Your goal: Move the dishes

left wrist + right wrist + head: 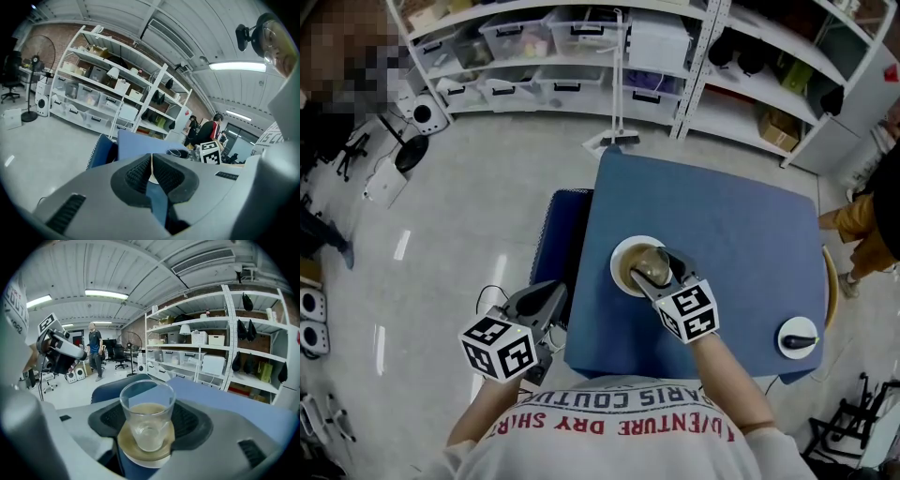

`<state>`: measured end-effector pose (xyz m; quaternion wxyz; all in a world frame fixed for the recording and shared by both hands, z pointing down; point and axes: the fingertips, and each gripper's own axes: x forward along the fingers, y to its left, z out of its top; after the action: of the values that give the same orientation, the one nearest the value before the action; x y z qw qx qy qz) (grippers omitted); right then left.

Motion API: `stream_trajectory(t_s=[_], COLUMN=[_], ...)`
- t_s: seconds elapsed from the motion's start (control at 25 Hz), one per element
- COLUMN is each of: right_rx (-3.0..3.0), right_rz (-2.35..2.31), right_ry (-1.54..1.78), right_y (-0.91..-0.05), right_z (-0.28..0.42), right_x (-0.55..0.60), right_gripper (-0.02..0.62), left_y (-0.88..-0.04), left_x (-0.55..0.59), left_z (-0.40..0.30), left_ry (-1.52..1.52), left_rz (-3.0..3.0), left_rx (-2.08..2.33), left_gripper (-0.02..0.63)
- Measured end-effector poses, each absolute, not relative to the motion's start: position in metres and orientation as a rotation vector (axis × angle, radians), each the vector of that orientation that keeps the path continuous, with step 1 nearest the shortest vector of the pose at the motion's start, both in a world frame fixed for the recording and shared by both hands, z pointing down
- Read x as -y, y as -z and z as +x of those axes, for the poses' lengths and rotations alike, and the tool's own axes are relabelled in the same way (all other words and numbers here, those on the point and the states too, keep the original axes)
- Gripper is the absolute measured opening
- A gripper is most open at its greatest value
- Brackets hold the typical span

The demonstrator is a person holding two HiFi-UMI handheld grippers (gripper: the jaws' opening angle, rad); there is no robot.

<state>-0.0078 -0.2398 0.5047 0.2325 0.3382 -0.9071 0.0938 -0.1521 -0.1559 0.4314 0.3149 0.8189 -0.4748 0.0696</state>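
Shirt [609,442]: red print, reads reversed: "…ARIS COUTURE"; line below it "…VENTURE DRY SHIR…", ends cut off.

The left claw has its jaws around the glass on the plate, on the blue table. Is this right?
No, the right claw has its jaws around the glass on the plate, on the blue table; the right gripper view shows it.

My right gripper [149,423] has its jaws spread wide, with a clear glass [147,404] standing upright between the black pads [190,420]. I can't tell whether they touch it. The glass sits on a tan plate [140,459] with a white rim, on the blue table [225,401]. Shelves [201,352] line the wall behind.
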Motion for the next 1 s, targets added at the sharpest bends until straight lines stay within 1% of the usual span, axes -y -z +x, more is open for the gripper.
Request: stream_trajectory(t_s=[0.56, 1.0], right_rx=[2.474, 2.546], right_rz=[0.953, 0.967], right_ry=[-0.306, -0.283], right_y=[-0.504, -0.470], right_z=[-0.006, -0.005], right_x=[0.241, 0.244], right_gripper=[0.288, 0.288], left_y=[-0.434, -0.429], left_x=[0.154, 0.155], left_z=[-0.145, -0.137], left_ry=[-0.135, -0.161], left_rz=[2.165, 2.189], left_rx=[1.230, 1.207], left_gripper=[0.035, 0.035])
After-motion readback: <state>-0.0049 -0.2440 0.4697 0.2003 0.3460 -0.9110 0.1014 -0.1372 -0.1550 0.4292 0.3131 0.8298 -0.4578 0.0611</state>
